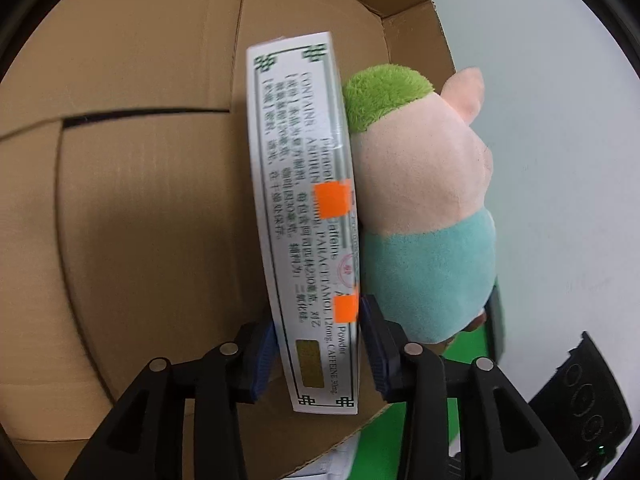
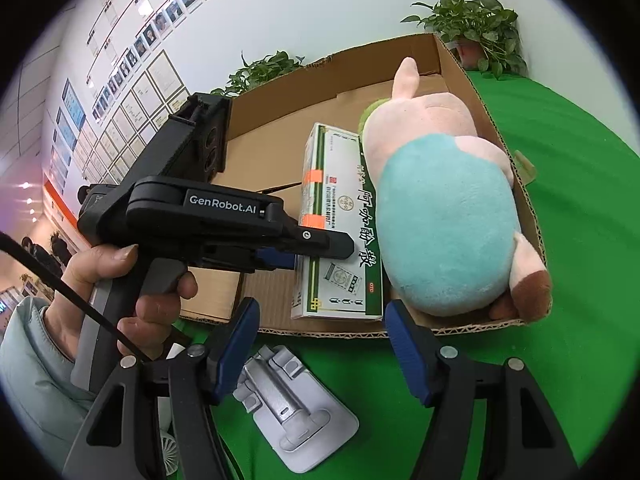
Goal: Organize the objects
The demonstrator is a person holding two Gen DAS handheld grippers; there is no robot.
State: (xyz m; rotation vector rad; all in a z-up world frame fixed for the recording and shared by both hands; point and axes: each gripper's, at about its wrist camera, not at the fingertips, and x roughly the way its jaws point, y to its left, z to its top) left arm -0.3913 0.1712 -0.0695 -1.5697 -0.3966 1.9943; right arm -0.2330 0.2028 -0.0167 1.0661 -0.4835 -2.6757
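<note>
Left gripper [image 1: 316, 352]: jaws clamped on medicine box [image 1: 304, 216], inside cardboard box [image 2: 496, 128].
Right gripper [image 2: 320, 344]: jaws wide, empty, outside near wall.
Obstacle: plush pig [image 2: 444, 216] touching medicine box, filling the right side.
Open room: bare floor left.

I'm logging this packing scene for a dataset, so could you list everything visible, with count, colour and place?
cardboard box: one, brown, open, on the green surface.
medicine box: one, white and green with orange tape, inside the cardboard box, against the plush pig.
plush pig: one, pink with teal body and green cap, along the cardboard box's right wall.
grey bracket: one, on the green surface in front of the cardboard box.
potted plants: two, green, behind the cardboard box.
framed pictures: many, on the wall.
left gripper: black, blue pads, around the medicine box.
right gripper: open, empty.
</note>
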